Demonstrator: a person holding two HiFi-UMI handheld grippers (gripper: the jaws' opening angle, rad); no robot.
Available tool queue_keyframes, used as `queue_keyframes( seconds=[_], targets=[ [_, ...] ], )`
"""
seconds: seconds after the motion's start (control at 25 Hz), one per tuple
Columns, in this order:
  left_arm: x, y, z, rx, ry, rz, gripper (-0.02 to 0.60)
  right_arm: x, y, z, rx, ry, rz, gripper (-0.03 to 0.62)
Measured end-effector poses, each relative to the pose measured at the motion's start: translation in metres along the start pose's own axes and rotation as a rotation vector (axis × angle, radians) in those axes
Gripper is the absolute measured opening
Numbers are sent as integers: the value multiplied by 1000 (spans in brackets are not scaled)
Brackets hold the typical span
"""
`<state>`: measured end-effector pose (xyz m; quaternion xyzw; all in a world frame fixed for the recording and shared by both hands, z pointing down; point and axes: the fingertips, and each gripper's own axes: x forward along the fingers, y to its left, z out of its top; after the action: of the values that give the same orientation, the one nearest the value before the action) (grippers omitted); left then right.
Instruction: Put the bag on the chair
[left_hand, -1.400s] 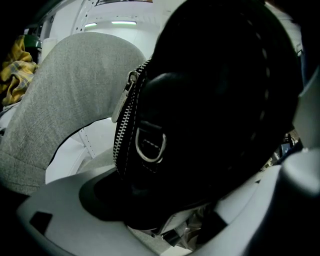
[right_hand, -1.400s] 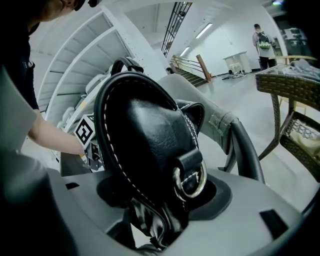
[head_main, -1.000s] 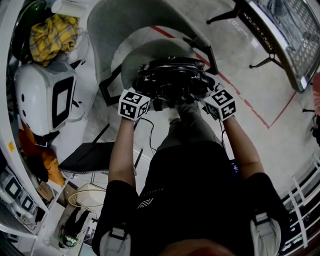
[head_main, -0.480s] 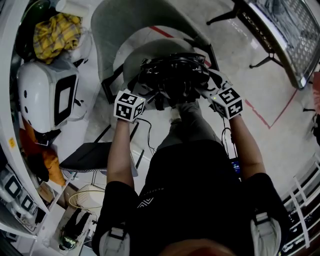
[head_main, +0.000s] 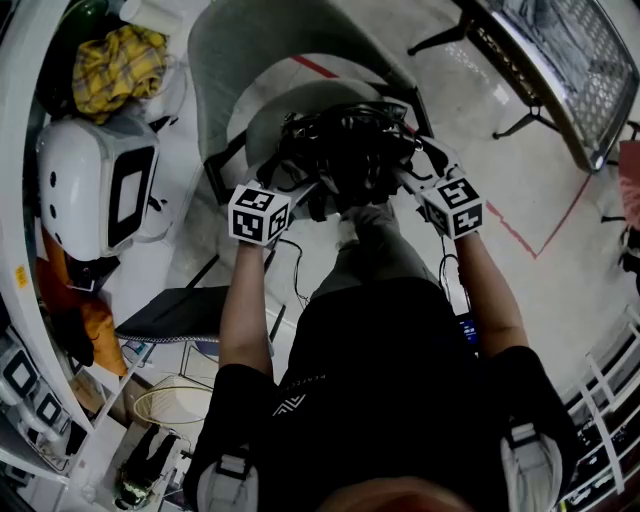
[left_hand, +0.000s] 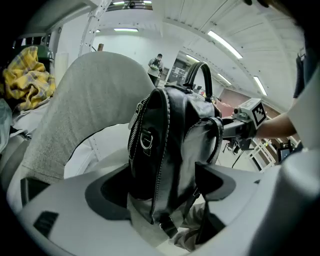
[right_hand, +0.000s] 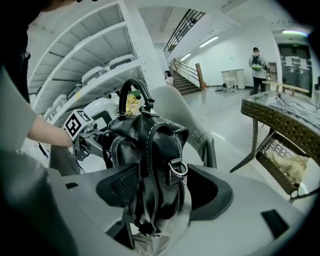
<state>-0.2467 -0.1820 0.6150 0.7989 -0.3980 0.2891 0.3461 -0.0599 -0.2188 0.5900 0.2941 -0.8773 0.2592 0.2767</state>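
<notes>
Head view looks down on a person leaning over a grey chair (head_main: 225, 60). Both bare forearms are stretched forward and down, nearly straight at the elbow and roughly parallel. The left gripper (head_main: 292, 190) and the right gripper (head_main: 418, 178) angle slightly inward with their marker cubes turned up toward the camera. The black leather bag (head_main: 345, 150) sits on the chair's seat between the two sets of jaws. In the left gripper view the jaws stand wide and are closing a little. One end of the bag, with its zip and a metal ring, stands upright between them and fills most of the gap, but the pads do not clearly press on the leather. The looped handle (left_hand: 200, 63) rises above the jaws, and the chair's backrest curves beyond them to the left. Past the bag, the right gripper reaches in from the far side on an outstretched arm. In the right gripper view the jaws are also spread wide around the bag's other end. The leather lies against or just beside the ribbed pad of the left jaw, and a thin gap shows at the right jaw. Beyond these jaws to the right stands a wicker bench (right_hand: 280, 117), well apart from the chair. A yellow checked cloth (head_main: 118, 62) lies far to the left of the left gripper's jaws.
</notes>
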Motion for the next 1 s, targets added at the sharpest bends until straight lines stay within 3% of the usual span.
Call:
queue_keyframes(
  seconds=[0.12,0.24,0.28,0.6,1.0],
  targets=[
    [-9,1,3,-3,-25,20,384,-6,-1,4,1,-14,-26,281],
    [-20,1,6,4,-52,39,258,-14,1,8,12,-33,-46,281],
    [-23,1,7,5,-61,41,244,-17,1,9,15,-40,-52,281],
    [-35,-12,6,5,-85,27,240,-34,2,13,23,-69,-136,279],
    [-59,-33,15,-8,-197,41,153,-57,19,27,91,-157,-149,279]
  ],
)
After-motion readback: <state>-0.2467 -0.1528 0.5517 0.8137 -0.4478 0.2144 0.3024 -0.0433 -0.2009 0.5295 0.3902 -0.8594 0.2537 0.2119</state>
